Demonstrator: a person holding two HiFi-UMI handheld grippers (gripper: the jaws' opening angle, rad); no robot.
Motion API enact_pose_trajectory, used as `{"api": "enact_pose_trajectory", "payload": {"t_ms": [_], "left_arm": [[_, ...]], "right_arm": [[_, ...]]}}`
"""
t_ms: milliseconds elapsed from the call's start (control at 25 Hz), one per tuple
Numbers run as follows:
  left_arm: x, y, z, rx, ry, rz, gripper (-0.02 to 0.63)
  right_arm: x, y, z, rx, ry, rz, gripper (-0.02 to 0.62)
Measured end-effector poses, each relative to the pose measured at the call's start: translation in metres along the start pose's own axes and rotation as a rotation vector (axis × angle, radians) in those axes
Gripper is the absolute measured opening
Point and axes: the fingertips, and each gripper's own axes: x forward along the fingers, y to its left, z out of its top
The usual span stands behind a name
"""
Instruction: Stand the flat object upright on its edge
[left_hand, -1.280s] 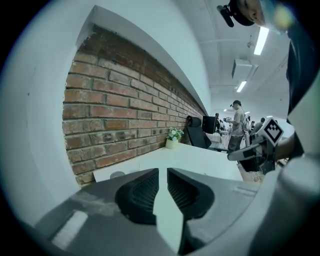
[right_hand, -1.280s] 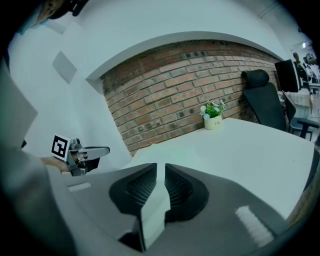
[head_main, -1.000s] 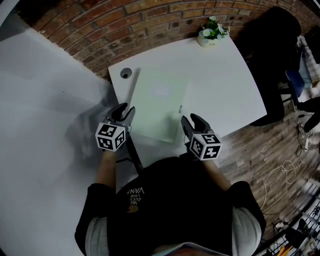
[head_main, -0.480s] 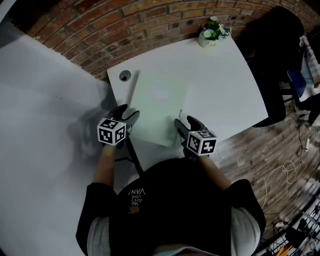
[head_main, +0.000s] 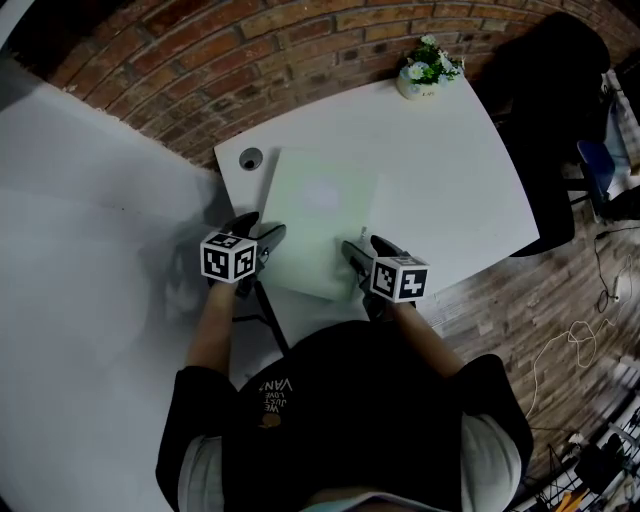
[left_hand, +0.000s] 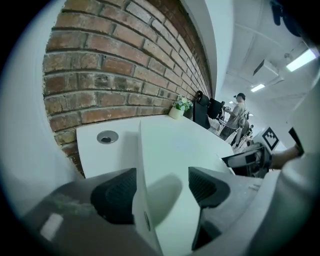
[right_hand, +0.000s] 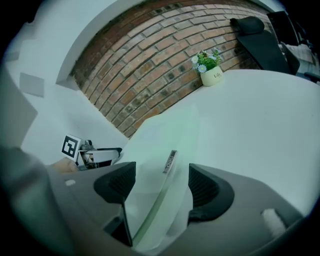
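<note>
A thin pale green board (head_main: 320, 215) rests on the white table (head_main: 450, 180), and whether its near edge is raised I cannot tell. My left gripper (head_main: 263, 241) is at the board's near left corner. In the left gripper view the board (left_hand: 170, 145) runs between the jaws of that gripper (left_hand: 162, 192), close to the left pad. My right gripper (head_main: 358, 256) is at the near right corner, and the board (right_hand: 165, 132) passes between the jaws of that gripper (right_hand: 162, 187) too. Both pairs of jaws are opening, with a gap between pads and board.
A small flower pot (head_main: 425, 70) stands at the table's far right corner, against the brick wall. A round cable hole (head_main: 250, 158) sits in the far left corner. A dark office chair (head_main: 550, 90) is right of the table. People stand far off in the left gripper view.
Both grippers have moved in towards the board's near corners. Their jaws have spread wider around its edge.
</note>
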Motion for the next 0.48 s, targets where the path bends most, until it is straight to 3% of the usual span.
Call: {"api": "enact_pose_trajectory", "payload": {"t_ms": [480], "left_arm": [[0.015,0.0,-0.008,-0.051,0.045,-0.062,0.321]], "right_arm": [[0.013,-0.002,-0.012,0.025,0.075,0.005,0.296]]}}
